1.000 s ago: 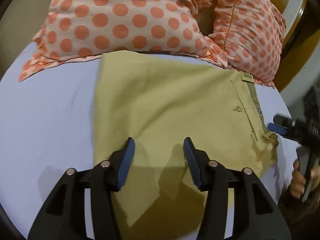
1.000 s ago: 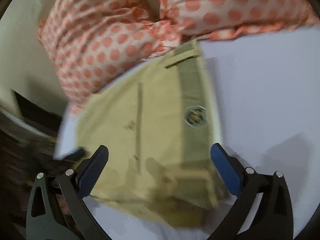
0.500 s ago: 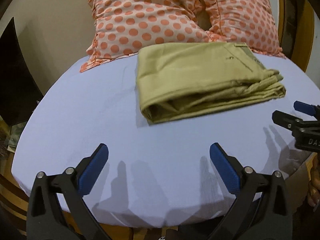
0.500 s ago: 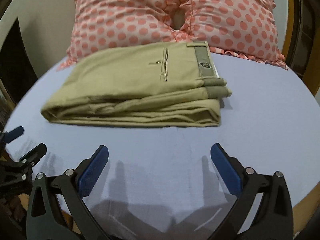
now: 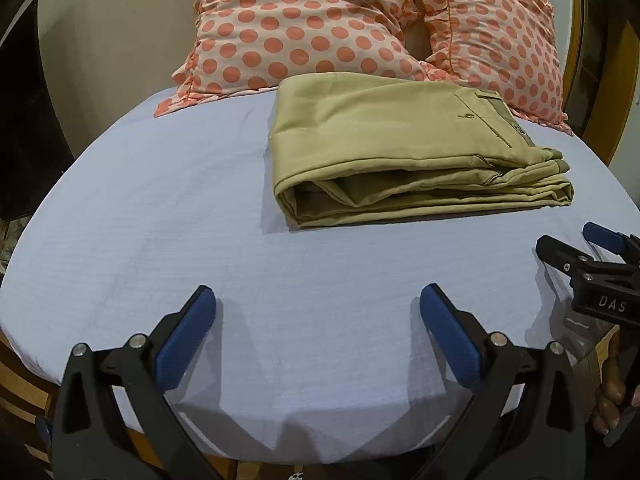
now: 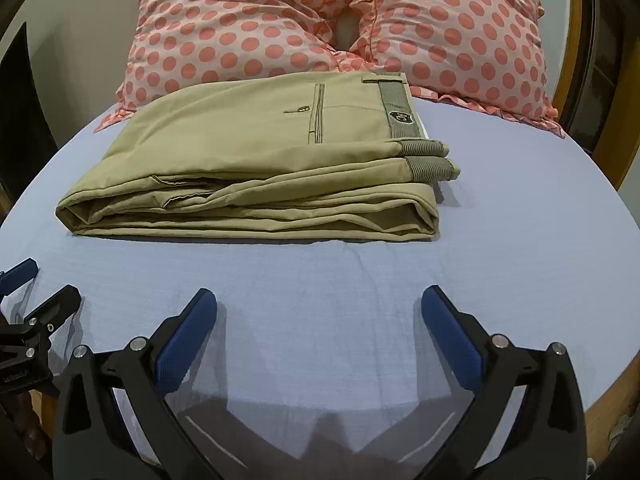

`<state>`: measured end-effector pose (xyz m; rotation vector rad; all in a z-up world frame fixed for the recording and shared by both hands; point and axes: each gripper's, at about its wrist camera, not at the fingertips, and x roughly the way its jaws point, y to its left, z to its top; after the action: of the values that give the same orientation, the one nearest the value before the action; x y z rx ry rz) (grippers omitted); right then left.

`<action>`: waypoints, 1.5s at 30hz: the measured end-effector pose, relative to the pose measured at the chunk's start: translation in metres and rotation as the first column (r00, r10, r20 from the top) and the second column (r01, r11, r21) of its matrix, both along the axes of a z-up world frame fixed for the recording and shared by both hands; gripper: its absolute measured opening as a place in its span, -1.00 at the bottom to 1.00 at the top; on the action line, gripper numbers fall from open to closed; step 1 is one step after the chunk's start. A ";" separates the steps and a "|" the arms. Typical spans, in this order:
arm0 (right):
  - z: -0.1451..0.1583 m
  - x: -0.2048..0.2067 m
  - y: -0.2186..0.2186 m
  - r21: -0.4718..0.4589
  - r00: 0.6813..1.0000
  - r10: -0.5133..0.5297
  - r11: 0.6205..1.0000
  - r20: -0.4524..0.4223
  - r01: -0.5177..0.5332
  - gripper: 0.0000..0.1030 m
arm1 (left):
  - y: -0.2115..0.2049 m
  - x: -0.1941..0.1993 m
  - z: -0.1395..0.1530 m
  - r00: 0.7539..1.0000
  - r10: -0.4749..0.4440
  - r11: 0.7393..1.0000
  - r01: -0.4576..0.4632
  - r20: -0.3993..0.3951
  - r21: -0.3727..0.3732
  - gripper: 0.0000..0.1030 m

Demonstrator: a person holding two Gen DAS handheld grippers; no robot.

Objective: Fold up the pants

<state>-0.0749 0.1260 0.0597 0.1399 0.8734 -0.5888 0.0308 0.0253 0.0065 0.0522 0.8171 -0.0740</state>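
Both grippers, my left (image 5: 318, 332) & right (image 6: 319, 334), are spread wide over the blue bed sheet (image 5: 160, 216). Folded tan pants (image 6: 256, 168) lie ahead, apart from both, by dotted pillows (image 6: 248, 32).

Right tool (image 5: 592, 268) was cut off at frame edge; waistband badge (image 6: 401, 117) lettering was too small to read.

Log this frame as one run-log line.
stage: fold done | pants: folded stack on bed | left gripper: open, clear | right gripper: open, clear
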 end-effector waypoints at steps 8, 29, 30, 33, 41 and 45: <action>0.001 0.001 -0.001 0.009 1.000 -0.009 1.000 -0.014 0.009 0.97 | 0.000 0.000 0.000 1.000 0.000 1.000 0.000 -0.001 0.001 0.97; 0.002 0.002 -0.001 0.012 1.000 -0.012 1.000 -0.019 0.012 0.97 | -0.001 0.000 0.000 1.000 0.001 1.000 -0.001 -0.002 0.001 0.97; 0.002 0.002 -0.001 0.012 1.000 -0.012 1.000 -0.019 0.012 0.97 | -0.001 0.000 0.000 1.000 0.001 1.000 -0.001 -0.002 0.000 0.97; 0.002 0.002 -0.002 0.012 1.000 -0.012 1.000 -0.019 0.012 0.97 | -0.001 0.000 0.000 1.000 0.001 1.000 -0.001 -0.002 0.000 0.97; 0.002 0.002 -0.001 0.012 1.000 -0.011 1.000 -0.019 0.012 0.97 | -0.001 0.000 0.000 1.000 0.001 1.000 -0.001 -0.004 0.000 0.97; 0.002 0.002 -0.001 0.012 1.000 -0.011 1.000 -0.019 0.011 0.97 | -0.001 0.001 0.000 1.000 0.001 1.000 -0.001 -0.005 0.000 0.97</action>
<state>-0.0731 0.1246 0.0618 0.1502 0.8950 -0.5958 0.0318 0.0244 0.0060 0.0516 0.8223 -0.0736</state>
